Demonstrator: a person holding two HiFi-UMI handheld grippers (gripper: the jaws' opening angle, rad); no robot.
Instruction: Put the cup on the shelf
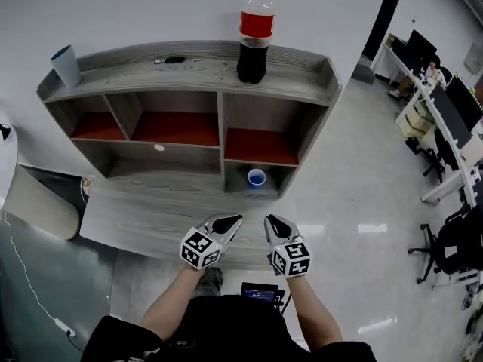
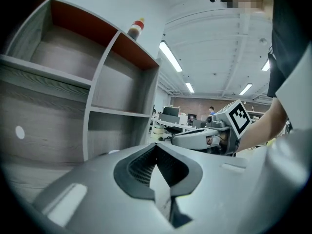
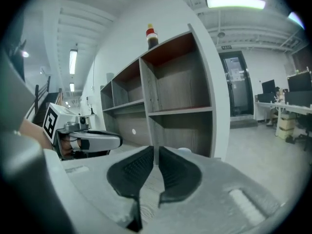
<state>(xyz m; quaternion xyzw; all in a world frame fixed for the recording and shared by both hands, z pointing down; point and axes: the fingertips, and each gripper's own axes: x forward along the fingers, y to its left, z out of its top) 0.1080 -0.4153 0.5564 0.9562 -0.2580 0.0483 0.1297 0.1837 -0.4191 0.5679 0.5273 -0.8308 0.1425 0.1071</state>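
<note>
I hold my two grippers side by side in front of the shelf (image 1: 151, 75), both clear of it and neither gripping anything. The left gripper (image 1: 235, 219) has its dark ribbed pads pressed together, with only floor and shelf showing past them in the left gripper view (image 2: 156, 148). The right gripper (image 1: 269, 219) is drawn in to a hairline slit, with nothing between its pads in the right gripper view (image 3: 157, 149). Their tips point toward the shelf's low front ledge, and their marker cubes sit nearest my forearms.

The blue cup (image 1: 256, 177) stands upright with its mouth up in the lower right compartment of the shelf, on the grey board beneath the red-backed compartment. It is well apart from both grippers.

On the top board a cola bottle (image 1: 255, 35) with a red label stands right of centre. A grey cup (image 1: 66, 65) stands at the far left corner, and a black pen (image 1: 173, 59) lies between the two. A small white disc (image 1: 158, 147) shows on the back panel of the lower middle bay.

Each gripper appears in the other's view beside the grey shelf (image 3: 180, 89). Office desks (image 1: 441, 119) and chairs line the right side of the room.
</note>
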